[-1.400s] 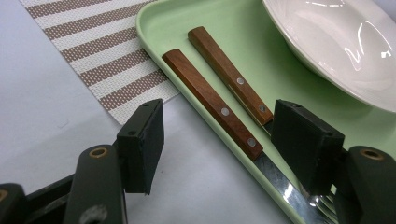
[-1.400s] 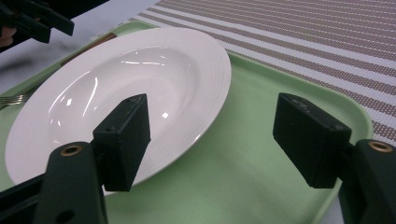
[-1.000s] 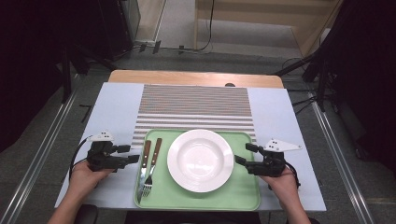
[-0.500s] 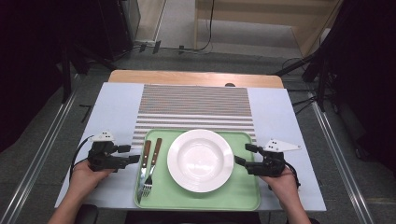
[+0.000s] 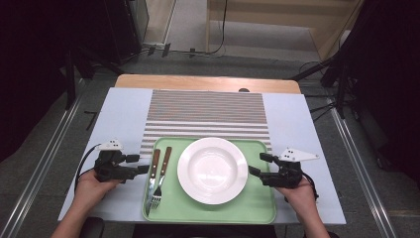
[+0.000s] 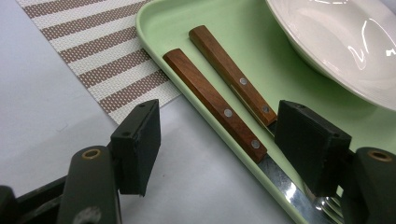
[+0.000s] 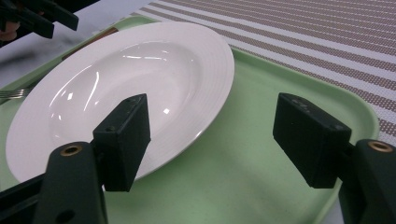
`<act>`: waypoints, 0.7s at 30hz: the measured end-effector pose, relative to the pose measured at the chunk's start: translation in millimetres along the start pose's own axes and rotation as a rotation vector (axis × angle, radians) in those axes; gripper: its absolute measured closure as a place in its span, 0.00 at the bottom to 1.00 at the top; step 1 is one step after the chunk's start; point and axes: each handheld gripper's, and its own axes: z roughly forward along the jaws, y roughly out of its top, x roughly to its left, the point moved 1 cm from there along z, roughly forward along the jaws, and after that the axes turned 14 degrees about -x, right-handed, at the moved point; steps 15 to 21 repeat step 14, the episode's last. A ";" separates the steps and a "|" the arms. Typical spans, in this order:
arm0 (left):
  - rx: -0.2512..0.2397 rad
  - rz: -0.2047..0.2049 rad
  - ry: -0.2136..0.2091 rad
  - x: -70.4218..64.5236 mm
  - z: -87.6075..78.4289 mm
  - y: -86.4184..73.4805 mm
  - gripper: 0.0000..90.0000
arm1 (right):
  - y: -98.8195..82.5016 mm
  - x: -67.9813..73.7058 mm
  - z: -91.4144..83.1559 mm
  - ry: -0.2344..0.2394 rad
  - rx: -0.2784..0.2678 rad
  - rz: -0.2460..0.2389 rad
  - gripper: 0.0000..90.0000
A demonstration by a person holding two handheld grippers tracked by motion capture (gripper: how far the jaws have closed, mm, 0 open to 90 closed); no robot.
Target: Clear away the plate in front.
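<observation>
Both grippers, left and right, jaws apart and empty, flank a rigid, slick pale-green plastic tray between them, best gripped at its raised side rims.

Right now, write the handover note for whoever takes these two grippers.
Left gripper: open, empty, jaws straddling the tray's left rim by the wooden handles of the knife and fork.
Right gripper: open, empty, at the tray's right side, aimed at the white plate.
Things: plate, knife and fork all lie on the green tray, which overlaps the near edge of the striped placemat.
Done: nothing gripped or lifted.
Left: probably grip the cutlery and plate and set them out.
</observation>
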 end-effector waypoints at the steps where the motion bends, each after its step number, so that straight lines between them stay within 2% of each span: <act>1: 0.002 0.001 -0.001 -0.1 0.1 0.1 0.35 | -0.1 0.0 0.0 0.000 0.001 0.001 0.30; 21: 0.009 0.002 0.000 0.5 1.0 0.1 0.35 | -0.4 0.4 -0.2 0.001 0.006 0.000 0.30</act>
